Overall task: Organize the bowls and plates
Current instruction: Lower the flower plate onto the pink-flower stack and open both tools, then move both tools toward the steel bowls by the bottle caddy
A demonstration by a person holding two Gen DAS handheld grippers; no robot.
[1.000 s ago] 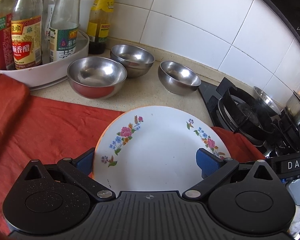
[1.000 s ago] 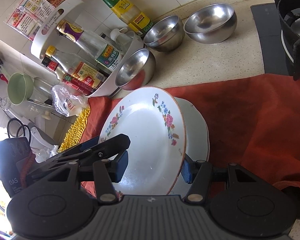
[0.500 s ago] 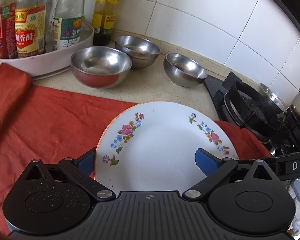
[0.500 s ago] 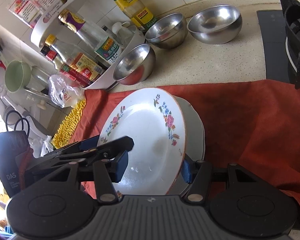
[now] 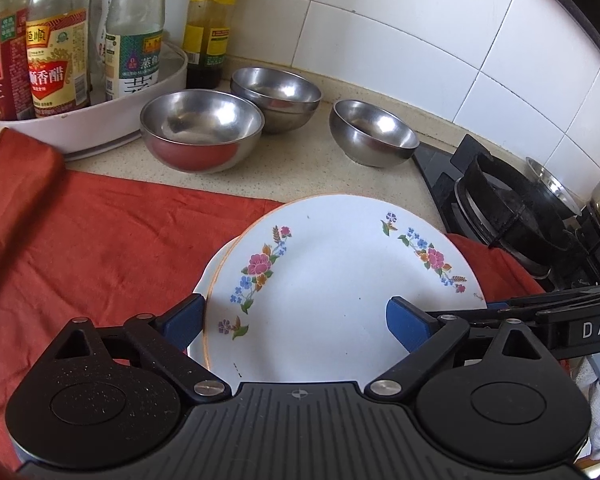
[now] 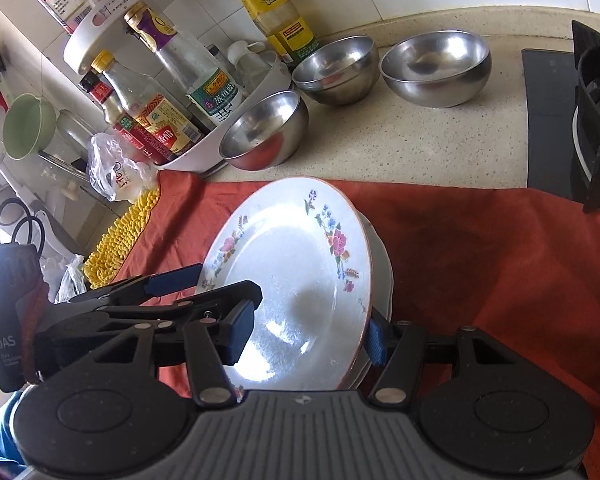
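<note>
Two claws angle down over the flowered plate [image 5: 340, 276] on the red cloth [image 5: 100, 248]: left claw [image 5: 296, 320] closing astride it, right claw [image 6: 308, 336] opening around its edge.

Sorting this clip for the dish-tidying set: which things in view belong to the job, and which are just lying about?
Belonging to the job:
- floral plate
- plain plate under it
- three steel bowls

Just lying about:
- sauce bottles
- white turntable rack
- red cloth
- gas stove
- yellow mat
</note>
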